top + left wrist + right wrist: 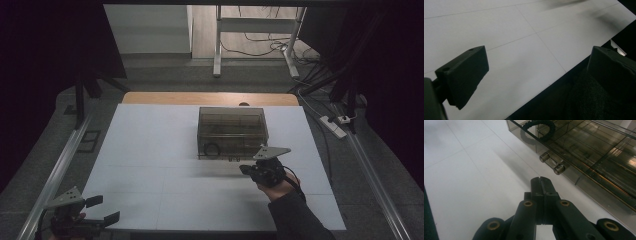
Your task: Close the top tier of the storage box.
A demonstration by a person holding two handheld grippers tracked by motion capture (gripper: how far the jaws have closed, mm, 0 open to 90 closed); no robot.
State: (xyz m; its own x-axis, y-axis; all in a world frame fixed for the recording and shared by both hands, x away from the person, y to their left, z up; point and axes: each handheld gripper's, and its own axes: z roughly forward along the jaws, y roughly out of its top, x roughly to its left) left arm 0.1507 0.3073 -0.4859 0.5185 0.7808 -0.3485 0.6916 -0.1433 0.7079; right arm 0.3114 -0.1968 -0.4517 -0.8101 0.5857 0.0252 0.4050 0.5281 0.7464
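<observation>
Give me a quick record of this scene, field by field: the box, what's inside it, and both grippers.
box: smoky clear drawer box on the white table
handle: clear bar on the front
inside: black ring
right gripper: jaws shut, empty, near the handle, not touching
left gripper: jaws open, empty, at the table's near left corner

A white table top sits under dim light, wooden edge at the far side. Grey floor beyond, metal desk legs, tangled cables, a power strip, dark curtains.
</observation>
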